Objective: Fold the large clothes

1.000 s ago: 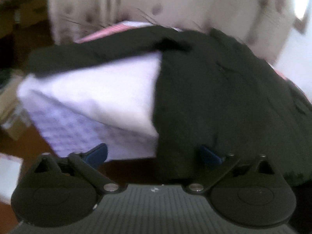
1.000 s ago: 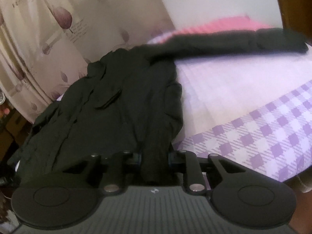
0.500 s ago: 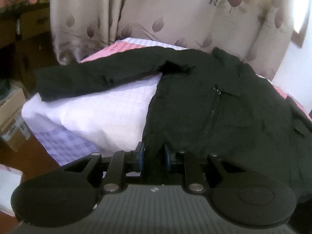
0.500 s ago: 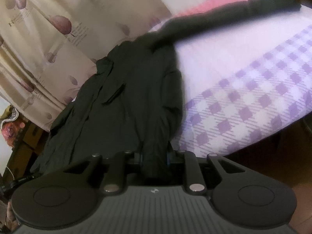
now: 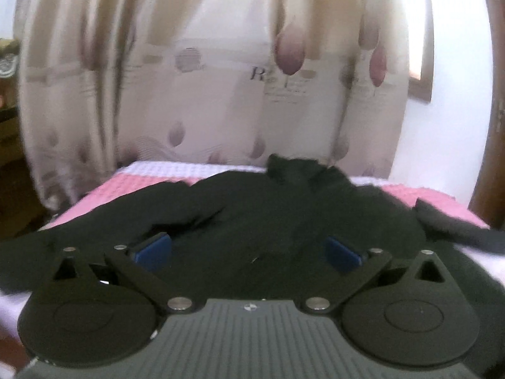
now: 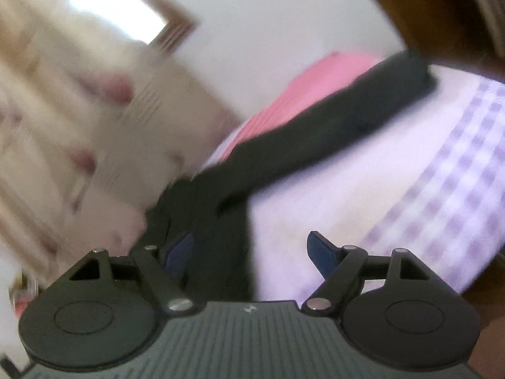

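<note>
A black jacket (image 5: 268,218) lies spread on a bed with a pink and lilac checked cover (image 5: 126,186). My left gripper (image 5: 247,251) is open just above the jacket's body, its blue pads apart, holding nothing. In the right wrist view the jacket (image 6: 221,230) and one long sleeve (image 6: 331,126) lie on the cover (image 6: 394,183). My right gripper (image 6: 249,252) is open; the jacket's edge lies between its jaws, beside the left blue pad (image 6: 178,252). This view is blurred.
A beige curtain (image 5: 205,79) with purple leaf prints hangs behind the bed. A white wall (image 6: 252,31) and a window corner (image 6: 151,22) lie beyond. A dark wooden post (image 5: 492,126) stands at the right. The bed's edge drops off at the right in the right wrist view.
Both grippers were shut on the jacket's hem half a second ago and have opened. Both have moved forward over the bed, and the hem now lies folded up over the jacket's body.
</note>
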`<state>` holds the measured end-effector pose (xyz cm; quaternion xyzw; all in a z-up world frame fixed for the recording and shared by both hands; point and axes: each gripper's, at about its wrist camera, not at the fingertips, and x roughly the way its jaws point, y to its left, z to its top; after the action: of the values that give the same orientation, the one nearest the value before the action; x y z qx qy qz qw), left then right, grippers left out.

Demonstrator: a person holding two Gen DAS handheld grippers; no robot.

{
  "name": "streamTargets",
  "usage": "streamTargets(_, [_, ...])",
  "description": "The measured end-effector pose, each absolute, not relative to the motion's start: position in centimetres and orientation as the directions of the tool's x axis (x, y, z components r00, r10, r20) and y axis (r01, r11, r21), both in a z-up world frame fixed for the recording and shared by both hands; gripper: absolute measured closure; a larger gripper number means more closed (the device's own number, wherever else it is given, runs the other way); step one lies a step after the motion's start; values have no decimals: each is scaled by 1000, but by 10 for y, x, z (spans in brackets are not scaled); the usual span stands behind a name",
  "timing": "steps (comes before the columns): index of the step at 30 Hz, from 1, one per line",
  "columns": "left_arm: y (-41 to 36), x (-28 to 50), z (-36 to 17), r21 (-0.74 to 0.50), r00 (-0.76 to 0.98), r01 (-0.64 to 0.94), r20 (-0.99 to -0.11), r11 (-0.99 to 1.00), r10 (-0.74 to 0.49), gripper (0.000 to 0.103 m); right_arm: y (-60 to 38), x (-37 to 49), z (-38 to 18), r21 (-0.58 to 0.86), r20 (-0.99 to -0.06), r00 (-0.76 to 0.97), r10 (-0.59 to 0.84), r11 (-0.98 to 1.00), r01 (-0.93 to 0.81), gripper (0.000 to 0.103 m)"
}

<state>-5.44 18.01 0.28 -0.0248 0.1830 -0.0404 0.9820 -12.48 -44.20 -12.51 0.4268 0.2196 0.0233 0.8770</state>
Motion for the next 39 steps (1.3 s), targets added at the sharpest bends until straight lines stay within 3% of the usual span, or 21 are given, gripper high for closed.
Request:
streamTargets(3, [155, -13, -9, -79, 944, 72, -315, 994, -94, 0, -490, -104, -143, 815, -370, 917, 145, 524, 246, 23])
streamTargets(8, [122, 56, -31, -110, 919, 94, -371, 989, -129, 0, -548, -83, -174, 868, -388, 920, 54, 357, 345, 23])
streamTargets(12, [103, 93, -50, -58, 922, 95, -372, 994, -110, 0, -569, -63, -180, 846, -413, 911, -3, 369, 385, 23])
streamTargets(16, [103, 115, -74, -109, 917, 66, -384, 992, -103, 0, -577, -42, -184, 836, -404, 913, -53, 383, 392, 24])
streamTargets(20, [111, 127, -88, -165, 883, 63, -451, 984, -132, 0, -568, -26, -183, 811, -406, 908, -103, 418, 410, 23])
streamTargets(21, [114, 127, -89, -179, 885, 61, -445, 982, -136, 0, -565, -23, -183, 795, -418, 900, -122, 430, 427, 25])
streamTargets(23, [118, 128, -91, -203, 885, 59, -442, 978, -145, 0, -565, -9, -182, 755, -449, 883, -135, 471, 455, 45])
streamTargets(24, [120, 129, -92, -214, 883, 55, -445, 975, -147, 0, -570, -1, -185, 737, -477, 870, -126, 481, 474, 79])
streamTargets(25, [121, 130, -92, -226, 882, 49, -448, 973, -148, 0, -575, 3, -191, 737, -496, 859, -127, 462, 494, 93])
streamTargets(29, [137, 129, -95, -323, 885, 9, -437, 946, -158, 0, -588, 14, -172, 795, -480, 868, -127, 356, 492, 93])
streamTargets(35, [172, 117, -102, -523, 919, -92, -371, 847, -130, 0, -537, 57, -69, 851, -251, 966, -56, 464, 248, 94])
streamTargets(39, [176, 112, -101, -537, 927, -106, -358, 837, -112, 0, -459, 101, -13, 845, -120, 986, 112, 533, 42, 94])
